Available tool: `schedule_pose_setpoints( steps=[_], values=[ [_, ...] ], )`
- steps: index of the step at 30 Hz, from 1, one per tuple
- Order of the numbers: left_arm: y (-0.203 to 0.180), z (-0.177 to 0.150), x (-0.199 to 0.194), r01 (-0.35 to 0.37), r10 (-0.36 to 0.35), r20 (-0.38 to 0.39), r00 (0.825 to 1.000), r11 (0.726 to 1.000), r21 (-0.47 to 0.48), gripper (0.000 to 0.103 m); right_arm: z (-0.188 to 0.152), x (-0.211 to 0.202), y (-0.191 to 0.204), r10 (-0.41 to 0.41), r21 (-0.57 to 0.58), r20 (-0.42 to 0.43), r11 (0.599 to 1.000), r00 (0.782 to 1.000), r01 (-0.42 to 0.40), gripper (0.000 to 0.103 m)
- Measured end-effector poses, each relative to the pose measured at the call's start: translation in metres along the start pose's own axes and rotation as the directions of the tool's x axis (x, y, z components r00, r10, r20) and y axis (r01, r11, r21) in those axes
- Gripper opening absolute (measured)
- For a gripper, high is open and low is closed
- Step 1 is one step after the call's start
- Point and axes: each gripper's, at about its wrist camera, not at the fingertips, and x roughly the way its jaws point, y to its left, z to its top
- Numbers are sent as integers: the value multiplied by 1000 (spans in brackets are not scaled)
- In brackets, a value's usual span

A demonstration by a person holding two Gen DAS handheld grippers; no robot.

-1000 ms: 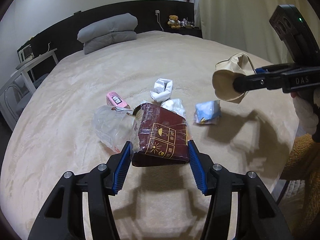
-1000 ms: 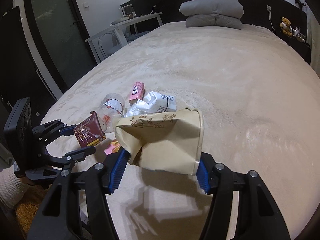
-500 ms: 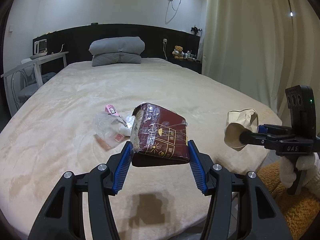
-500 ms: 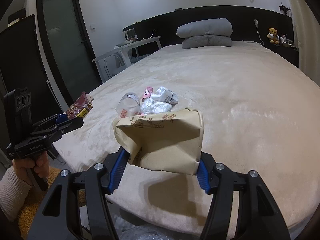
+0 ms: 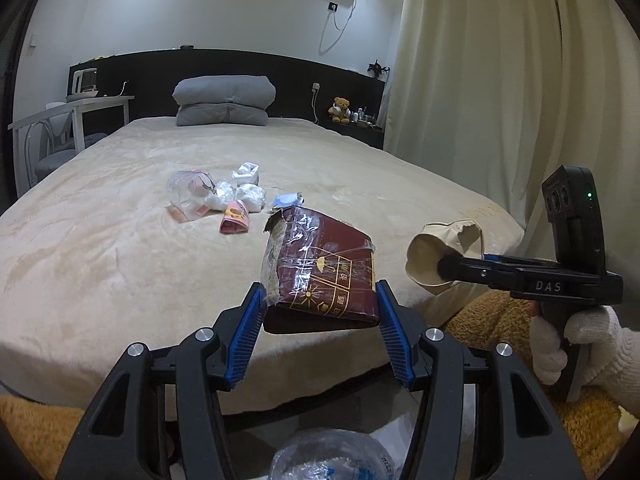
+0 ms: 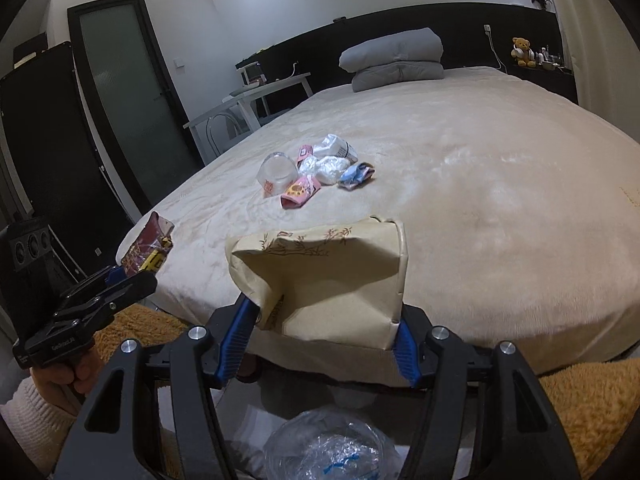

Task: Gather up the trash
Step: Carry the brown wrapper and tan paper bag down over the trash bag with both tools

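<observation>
My left gripper [image 5: 320, 312] is shut on a dark red wrapped packet [image 5: 324, 276], held off the bed's near edge; it also shows in the right wrist view [image 6: 146, 250]. My right gripper [image 6: 324, 320] is shut on a beige paper bag [image 6: 332, 280], seen from the side in the left wrist view [image 5: 440, 256]. A small pile of trash lies on the bed: a clear plastic cup [image 5: 188, 194], a pink wrapper [image 5: 235, 222], white crumpled paper [image 5: 248, 196] and a blue wrapper [image 5: 286, 201].
A clear plastic bag [image 5: 332, 456] lies below both grippers on the floor, also in the right wrist view [image 6: 332, 452]. An orange-brown rug [image 6: 580, 400] covers the floor. A grey folded duvet [image 5: 224, 100] sits at the bed's head. A desk [image 5: 68, 116] stands left.
Both grippers pulled back from over the bed to beyond its near edge, each carrying its item. The pile stayed on the bed and the plastic bag on the floor came into view.
</observation>
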Motion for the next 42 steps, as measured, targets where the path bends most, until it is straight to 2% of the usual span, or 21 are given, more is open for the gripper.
schedule_pose_setpoints(
  steps=[3, 6, 12, 16, 21, 23, 27, 30, 34, 37, 42],
  values=[
    [-4, -12, -16, 18, -18, 7, 1000, 999, -38, 54, -15, -7, 0, 4, 39, -22, 999, 1000, -3, 61],
    [-10, -19, -23, 17, -17, -9, 1000, 999, -34, 54, -30, -15, 0, 18, 84, -36, 996, 999, -15, 61],
    [-13, -37, -23, 29, -33, -95, 995, 999, -45, 54, -48, -22, -1, 66, 155, -83, 987, 994, -52, 61],
    [-14, -44, -18, 25, -32, -135, 990, 998, -49, 54, -57, -16, 5, 107, 155, -129, 984, 986, -86, 61],
    [-12, -50, -7, 20, -32, -197, 980, 998, -62, 54, -66, -3, 11, 126, 158, -199, 983, 972, -95, 61],
    [-11, -55, 1, 15, -33, -237, 971, 997, -79, 54, -68, 2, 9, 117, 162, -228, 984, 967, -81, 61],
    [-6, -69, 23, -11, -30, -350, 936, 993, -114, 54, -74, 15, -2, 116, 206, -302, 977, 946, -54, 61],
    [-5, -79, 39, -10, -47, -427, 903, 991, -131, 54, -81, 30, -8, 104, 226, -368, 974, 924, -20, 61],
    [-1, -92, 57, -9, -80, -516, 853, 986, -167, 54, -91, 57, -21, 82, 267, -478, 962, 874, 56, 61],
    [3, -104, 75, -20, -100, -589, 802, 981, -193, 54, -99, 78, -29, 56, 277, -560, 953, 827, 123, 61],
    [7, -124, 102, -37, -141, -698, 702, 972, -233, 54, -116, 110, -35, 62, 304, -676, 932, 734, 200, 61]
  ],
)
